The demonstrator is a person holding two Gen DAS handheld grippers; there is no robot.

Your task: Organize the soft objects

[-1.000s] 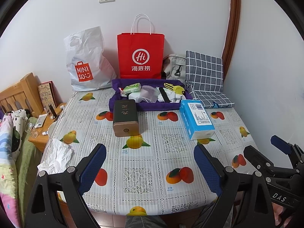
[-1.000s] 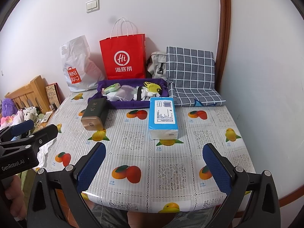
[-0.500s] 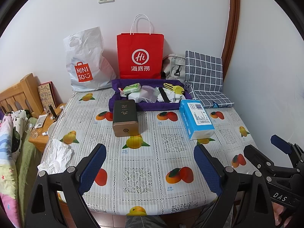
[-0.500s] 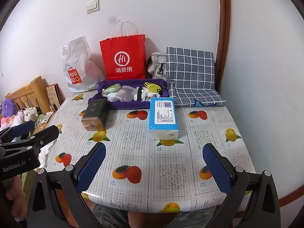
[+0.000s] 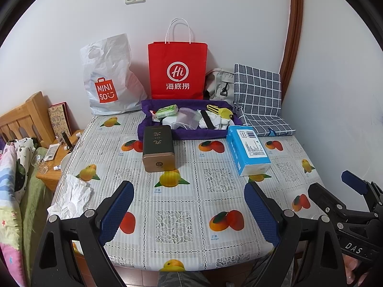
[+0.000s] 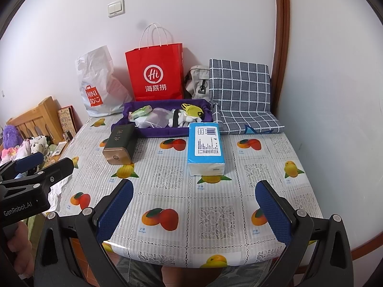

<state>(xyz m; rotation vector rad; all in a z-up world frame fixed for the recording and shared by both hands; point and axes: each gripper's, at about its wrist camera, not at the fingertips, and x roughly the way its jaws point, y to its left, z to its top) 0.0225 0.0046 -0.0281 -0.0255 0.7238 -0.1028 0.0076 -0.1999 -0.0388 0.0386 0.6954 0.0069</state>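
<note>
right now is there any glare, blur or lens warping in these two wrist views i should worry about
Left wrist view: sharp throughout, heavy fisheye bending the brown wooden door frame, black vignette corners. Right wrist view: equally sharp, a small glare patch on the glossy fruit-print tablecloth at its near edge, soft shadow beside the blue tissue pack. Both open grippers, left and right, are in focus.

The tray (image 5: 182,134) lies at the table's (image 5: 191,203) far middle. Touching its front-left corner lies the tin (image 5: 158,148); at its front-right corner, the tissue pack (image 5: 247,151). Behind it stands the paper bag (image 5: 177,70); right of it lies the folded cloth (image 5: 261,110).
</note>
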